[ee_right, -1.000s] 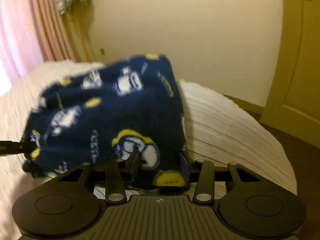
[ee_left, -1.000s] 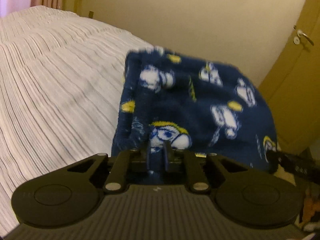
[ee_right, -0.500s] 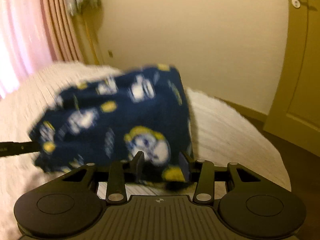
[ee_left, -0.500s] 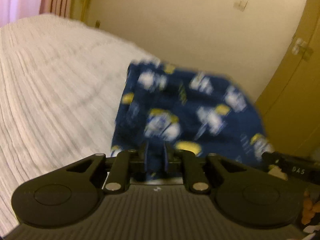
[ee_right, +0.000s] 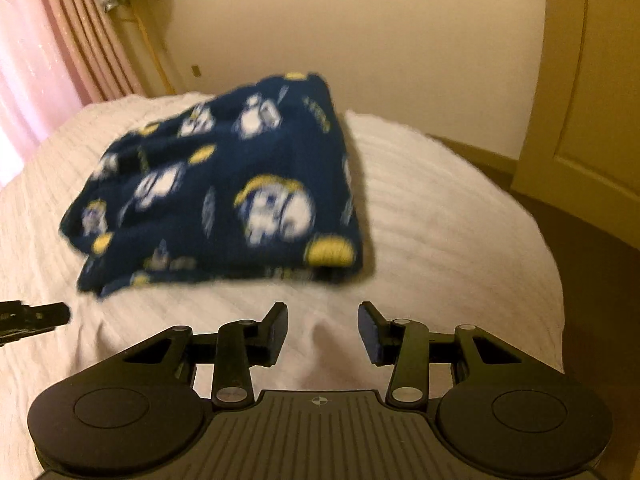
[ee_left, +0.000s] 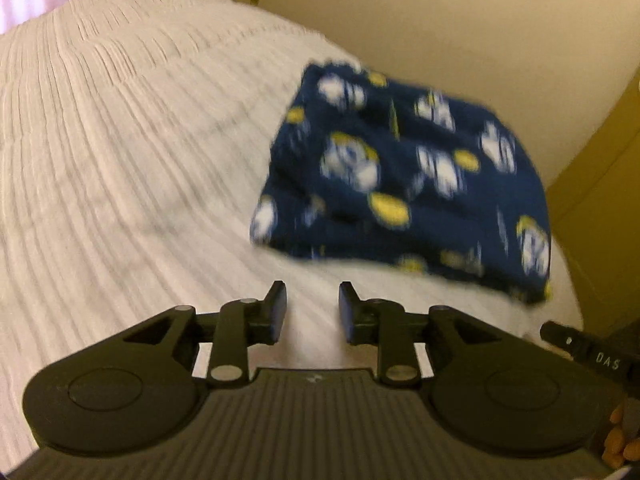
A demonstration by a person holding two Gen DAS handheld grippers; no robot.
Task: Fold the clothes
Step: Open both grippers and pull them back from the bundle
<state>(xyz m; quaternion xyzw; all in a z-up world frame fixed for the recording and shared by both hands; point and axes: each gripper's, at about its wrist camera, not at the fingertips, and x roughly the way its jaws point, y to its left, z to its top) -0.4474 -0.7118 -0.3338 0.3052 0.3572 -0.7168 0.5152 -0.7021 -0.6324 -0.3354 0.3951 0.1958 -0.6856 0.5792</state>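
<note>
A folded navy fleece garment [ee_left: 404, 184] with white and yellow cartoon prints lies on a white ribbed bedspread [ee_left: 120, 160], near the bed's corner closest to the door [ee_right: 592, 120]. The left gripper [ee_left: 312, 312] has just been opening; its fingers stand apart, nothing between them. The right gripper [ee_right: 322, 332] is spread and empty too. Both are just short of the garment's near edge.

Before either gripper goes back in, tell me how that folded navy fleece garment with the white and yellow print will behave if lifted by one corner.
The folded navy fleece garment would probably flop: its stacked layers sag unevenly at the near edge. It looks thick and fuzzy, so it should grip rather than slip. The fold would likely fall open, since nothing holds the layers together on the ribbed white bedspread.
</note>
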